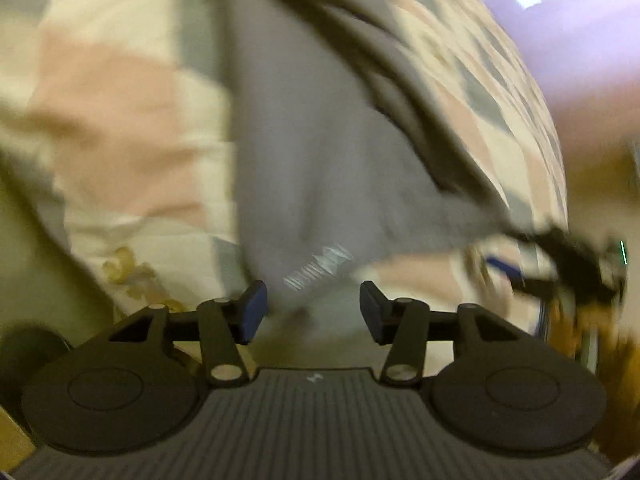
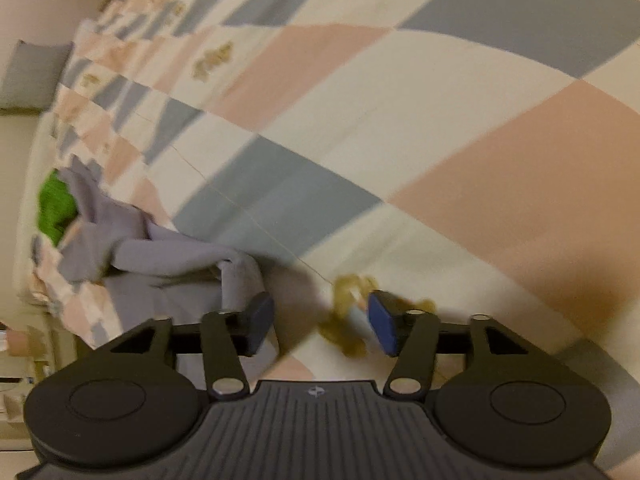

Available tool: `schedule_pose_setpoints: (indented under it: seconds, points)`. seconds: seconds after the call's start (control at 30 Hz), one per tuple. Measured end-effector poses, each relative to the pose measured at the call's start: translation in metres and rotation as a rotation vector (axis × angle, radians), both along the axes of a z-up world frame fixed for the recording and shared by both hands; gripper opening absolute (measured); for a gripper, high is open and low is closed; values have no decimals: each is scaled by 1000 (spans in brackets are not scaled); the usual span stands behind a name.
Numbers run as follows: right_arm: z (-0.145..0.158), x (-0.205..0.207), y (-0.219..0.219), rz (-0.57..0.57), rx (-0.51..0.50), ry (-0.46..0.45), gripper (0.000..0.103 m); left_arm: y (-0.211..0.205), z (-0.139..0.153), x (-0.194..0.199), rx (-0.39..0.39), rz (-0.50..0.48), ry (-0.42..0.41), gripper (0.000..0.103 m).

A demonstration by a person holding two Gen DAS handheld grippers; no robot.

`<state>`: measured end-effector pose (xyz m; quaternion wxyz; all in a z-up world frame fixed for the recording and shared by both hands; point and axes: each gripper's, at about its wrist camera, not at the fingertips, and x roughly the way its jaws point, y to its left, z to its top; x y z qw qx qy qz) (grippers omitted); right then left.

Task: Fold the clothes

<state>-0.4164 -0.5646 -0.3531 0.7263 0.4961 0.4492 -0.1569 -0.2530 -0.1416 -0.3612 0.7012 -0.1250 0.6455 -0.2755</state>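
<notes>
Grey-lilac garment, a soft jersey piece with a pale printed mark near its lower edge, lies spread over the patchwork bedspread of pink, cream and slate squares. Left gripper hangs just above the garment's near hem, its blue-padded fingers standing apart with nothing pressed between them; cloth shows in the gap beyond the tips. To the right of the garment, at its corner, the other gripper appears as a dark blur.

In the right wrist view the same garment lies crumpled on the bedspread, a fold of it just beside the left fingertip. Right gripper has its jaws parted and grips nothing. Beyond the garment lies a green cloth.
</notes>
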Motion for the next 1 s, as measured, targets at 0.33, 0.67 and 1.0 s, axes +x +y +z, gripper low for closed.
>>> schedule_pose_setpoints:
  seconds: [0.33,0.67,1.0]
  points:
    - [38,23,19,145,-163,-115,64,25,-60,21,-220,326,212,49]
    - [-3,38,17,112,-59,-40,71,6,-74,17,-336,300,298,44]
    - [-13,50,20,215,-3,-41,9,-4,-79,25,-335,317,322,9]
